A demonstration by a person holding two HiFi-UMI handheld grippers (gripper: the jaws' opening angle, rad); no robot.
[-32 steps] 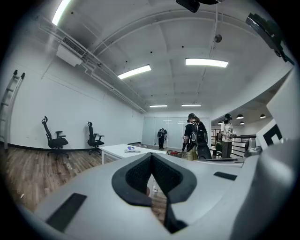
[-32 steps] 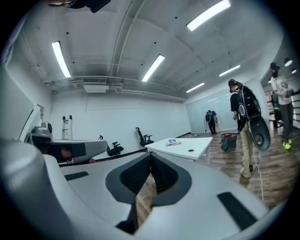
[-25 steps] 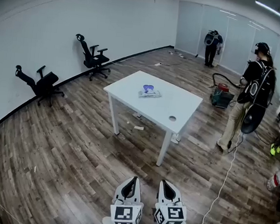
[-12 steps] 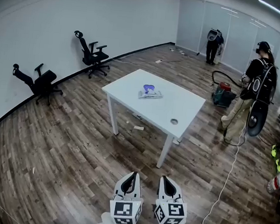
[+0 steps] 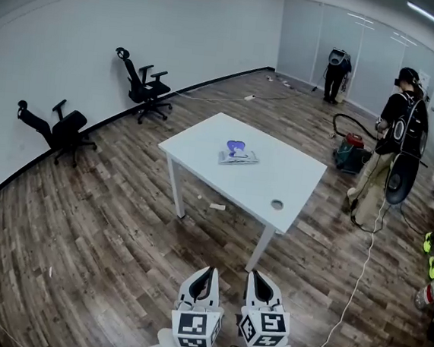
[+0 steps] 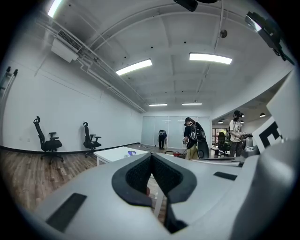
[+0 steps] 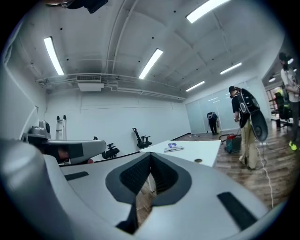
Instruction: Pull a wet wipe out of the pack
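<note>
Two sets of fingers were pressed together with nothing between them, those of the left gripper and of the right gripper. Both grippers were held side by side, low over the wooden floor and well apart from the white bench. The wet wipe pack lay near the bench's middle, with a blue-purple piece standing up from its top. One person stood beyond the bench, near a red and green machine.
</note>
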